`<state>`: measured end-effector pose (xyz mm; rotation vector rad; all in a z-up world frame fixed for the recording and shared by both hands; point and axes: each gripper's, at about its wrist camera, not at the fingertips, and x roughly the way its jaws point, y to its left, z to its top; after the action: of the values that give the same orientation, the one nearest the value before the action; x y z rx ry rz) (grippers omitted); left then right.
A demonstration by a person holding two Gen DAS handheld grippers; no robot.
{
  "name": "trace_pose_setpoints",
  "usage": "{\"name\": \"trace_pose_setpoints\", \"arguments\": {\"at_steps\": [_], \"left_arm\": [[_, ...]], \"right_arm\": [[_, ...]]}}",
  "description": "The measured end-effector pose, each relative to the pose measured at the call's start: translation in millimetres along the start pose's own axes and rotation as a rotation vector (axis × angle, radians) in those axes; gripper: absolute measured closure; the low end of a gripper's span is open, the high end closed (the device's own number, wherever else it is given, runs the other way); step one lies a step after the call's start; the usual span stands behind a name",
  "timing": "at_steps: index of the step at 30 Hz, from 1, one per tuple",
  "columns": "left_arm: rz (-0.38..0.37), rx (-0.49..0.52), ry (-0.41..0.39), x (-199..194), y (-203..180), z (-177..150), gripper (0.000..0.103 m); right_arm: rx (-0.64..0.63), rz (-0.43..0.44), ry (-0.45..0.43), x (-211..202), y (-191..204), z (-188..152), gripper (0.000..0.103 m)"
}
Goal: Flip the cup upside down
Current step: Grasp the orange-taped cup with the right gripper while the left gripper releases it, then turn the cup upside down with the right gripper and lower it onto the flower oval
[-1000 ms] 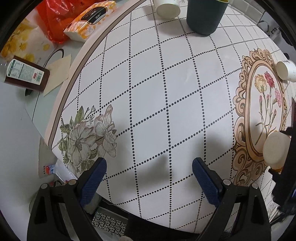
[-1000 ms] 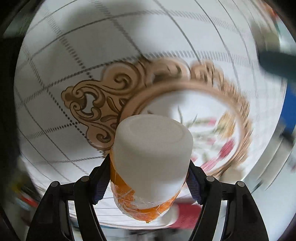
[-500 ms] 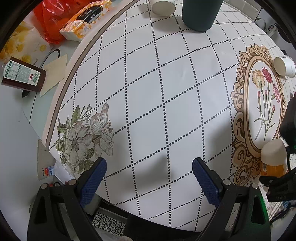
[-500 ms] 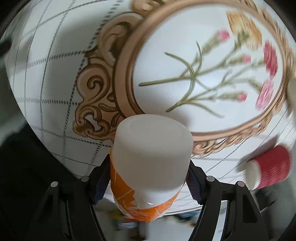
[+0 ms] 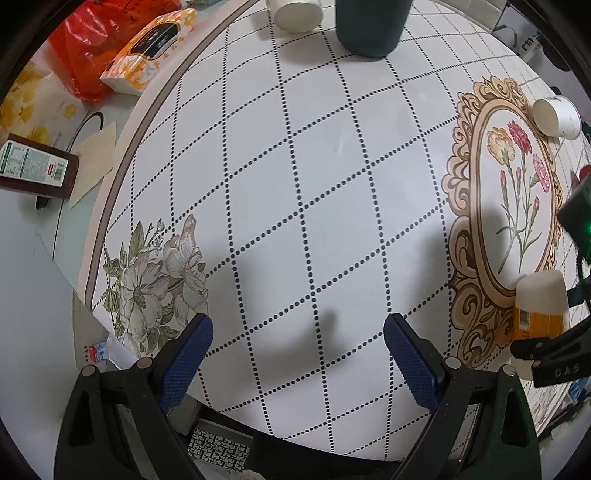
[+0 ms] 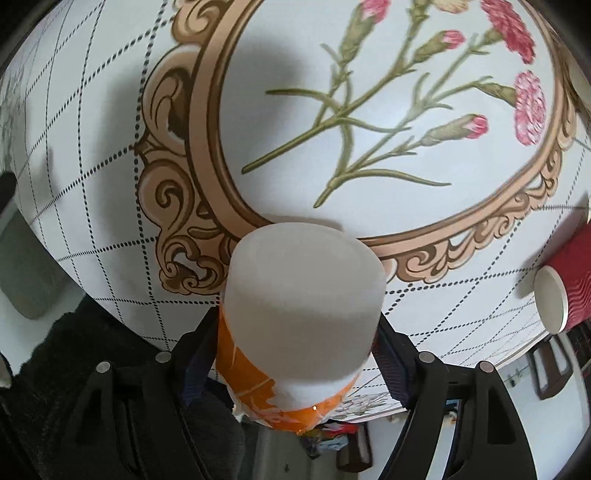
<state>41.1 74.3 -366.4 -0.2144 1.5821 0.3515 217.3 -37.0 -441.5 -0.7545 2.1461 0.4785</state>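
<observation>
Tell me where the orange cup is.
The orange cup sits clamped in the right gripper, base-first, at the gold frame's near corner; far right in the left view.

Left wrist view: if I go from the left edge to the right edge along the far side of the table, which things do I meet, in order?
Brown box → orange plastic bag → tissue pack → white paper cup → dark green container → small white cup lying on its side.
</observation>
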Motion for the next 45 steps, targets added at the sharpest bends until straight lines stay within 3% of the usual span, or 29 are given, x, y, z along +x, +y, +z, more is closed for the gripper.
{"name": "trace_pose_setpoints", "arguments": {"at_steps": [16,20,22,30,33,35,36,39,45], "left_arm": [[0.014,0.066,-0.004,-5,-37,-4,0.008],[0.018,0.075,-0.002,-5,-44,-9,0.008],[0.019,0.078,0.001,-4,-47,-11,0.008],[0.024,0.086,-0.004,-7,-54,-13,0.008],[0.024,0.087,0.000,-6,-53,-13,0.008],[0.020,0.084,0.005,-3,-52,-13,0.008],[0.016,0.080,0.007,-3,-51,-13,0.008],[-0.011,0.052,0.020,1,-45,-9,0.008],[-0.028,0.006,0.033,3,-37,9,0.008]], "right_arm": [[0.134,0.160,-0.013,-29,-63,-7,0.020],[0.127,0.159,-0.066,-45,-72,-16,0.019],[0.128,0.187,-0.066,-47,-76,-22,0.011],[0.191,0.217,-0.136,-54,-100,-28,0.011],[0.202,0.224,-0.165,-52,-97,-28,0.029],[0.175,0.162,-0.236,-55,-96,-31,0.029],[0.172,0.154,-0.260,-42,-81,-27,0.029],[0.160,0.120,-0.379,-56,-73,-37,0.030],[0.204,0.101,-0.805,-97,-73,-71,0.030]]}}
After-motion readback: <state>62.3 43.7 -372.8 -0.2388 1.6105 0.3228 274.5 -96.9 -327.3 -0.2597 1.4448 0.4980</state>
